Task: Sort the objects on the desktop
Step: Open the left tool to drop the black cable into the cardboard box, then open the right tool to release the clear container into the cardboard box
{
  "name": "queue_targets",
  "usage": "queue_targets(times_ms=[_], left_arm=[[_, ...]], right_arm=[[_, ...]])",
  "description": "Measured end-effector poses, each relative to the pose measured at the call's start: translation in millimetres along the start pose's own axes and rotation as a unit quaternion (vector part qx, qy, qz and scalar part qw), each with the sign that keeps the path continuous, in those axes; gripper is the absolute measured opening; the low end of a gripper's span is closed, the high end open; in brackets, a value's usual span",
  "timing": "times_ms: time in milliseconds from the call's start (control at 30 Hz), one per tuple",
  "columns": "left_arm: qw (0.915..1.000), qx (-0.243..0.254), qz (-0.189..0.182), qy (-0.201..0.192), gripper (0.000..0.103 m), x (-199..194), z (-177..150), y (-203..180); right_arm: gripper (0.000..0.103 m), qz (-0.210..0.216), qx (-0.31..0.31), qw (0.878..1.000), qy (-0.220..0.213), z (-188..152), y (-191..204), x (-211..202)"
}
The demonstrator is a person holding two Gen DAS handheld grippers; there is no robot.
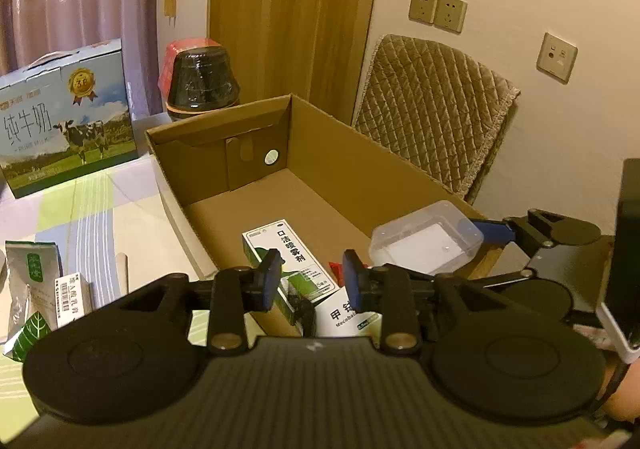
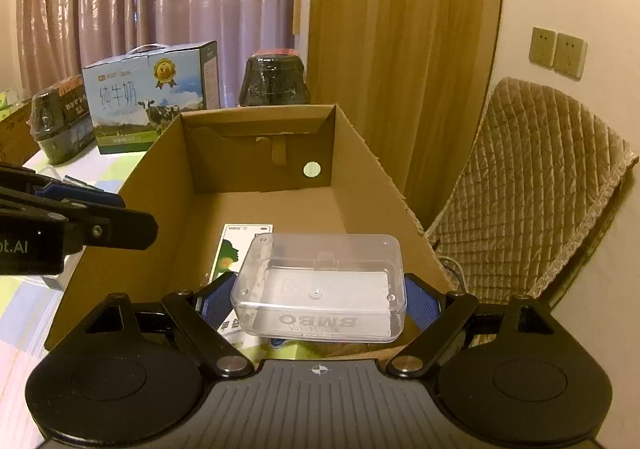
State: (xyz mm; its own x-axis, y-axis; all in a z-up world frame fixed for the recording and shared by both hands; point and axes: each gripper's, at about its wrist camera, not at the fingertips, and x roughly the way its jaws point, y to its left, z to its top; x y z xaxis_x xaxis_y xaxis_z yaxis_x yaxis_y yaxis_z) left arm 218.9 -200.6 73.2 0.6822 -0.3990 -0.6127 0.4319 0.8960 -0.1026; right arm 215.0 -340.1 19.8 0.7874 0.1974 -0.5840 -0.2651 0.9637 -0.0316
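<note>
An open cardboard box (image 1: 328,153) (image 2: 168,185) stands on the table. Inside lie a green and white spray carton (image 1: 294,261) (image 2: 234,249) and a white medicine carton (image 1: 346,315). My right gripper (image 2: 320,299) is shut on a clear plastic case (image 2: 320,285) and holds it above the box's near end; the case also shows in the left wrist view (image 1: 426,237). My left gripper (image 1: 310,279) is open and empty above the box's near left edge, over the cartons.
A blue milk carton box (image 1: 66,117) (image 2: 154,97) and a black wrapped pot (image 1: 202,83) (image 2: 276,79) stand behind the box. Small packets (image 1: 32,281) lie on the tablecloth at left. A padded chair (image 1: 432,109) (image 2: 536,185) stands at right.
</note>
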Motion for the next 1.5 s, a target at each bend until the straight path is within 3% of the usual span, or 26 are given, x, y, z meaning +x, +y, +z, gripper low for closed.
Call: queue_targets(times_ms=[467,1067,1367,1500], left_arm=[[0.999,-0.018,0.039,-0.014,0.028,-34.4,-15.8,30.6],[0.997,-0.037,0.068,-0.002,0.035,-79.9,-57.2,59.0],[0.9953,-0.043,0.086,0.0,0.043,-108.2,-73.2,71.4],[0.9945,-0.047,0.093,0.0,0.06,-119.1,-80.8,76.6]], right_arm=[[0.088,0.025,0.022,0.999,-0.011,5.8,9.6,-4.4],[0.098,0.03,0.037,0.998,-0.027,2.7,29.7,-51.6],[0.099,0.038,0.045,0.998,-0.021,-2.3,47.4,-66.6],[0.1,0.04,0.043,0.998,-0.022,-2.8,54.5,-72.3]])
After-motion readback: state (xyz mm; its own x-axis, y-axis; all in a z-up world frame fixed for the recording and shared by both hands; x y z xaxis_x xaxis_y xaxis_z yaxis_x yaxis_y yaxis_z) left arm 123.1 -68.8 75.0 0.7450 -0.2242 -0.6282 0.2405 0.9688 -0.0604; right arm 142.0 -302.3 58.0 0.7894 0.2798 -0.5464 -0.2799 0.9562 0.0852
